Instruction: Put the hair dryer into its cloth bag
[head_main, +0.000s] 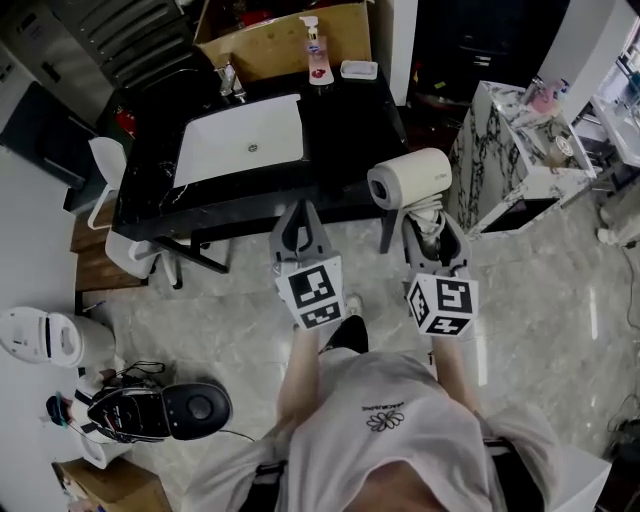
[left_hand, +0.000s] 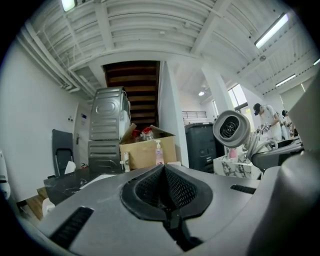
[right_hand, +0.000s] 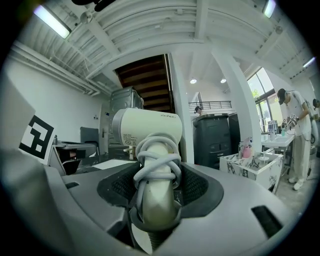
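Grey right gripper clamping cream hair dryer by cord-wrapped handle, holding it before black sink counter. Left gripper jaws pressed together, gripping nothing. Cloth bag showing in no view, perhaps off-frame: needing locating first, left jaws spreading its mouth, keeping cord tucked.

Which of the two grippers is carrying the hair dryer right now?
The right gripper: it is shut on the handle of the cream plastic hair dryer, with the pale cord wound around it. The left gripper is shut with nothing in it.
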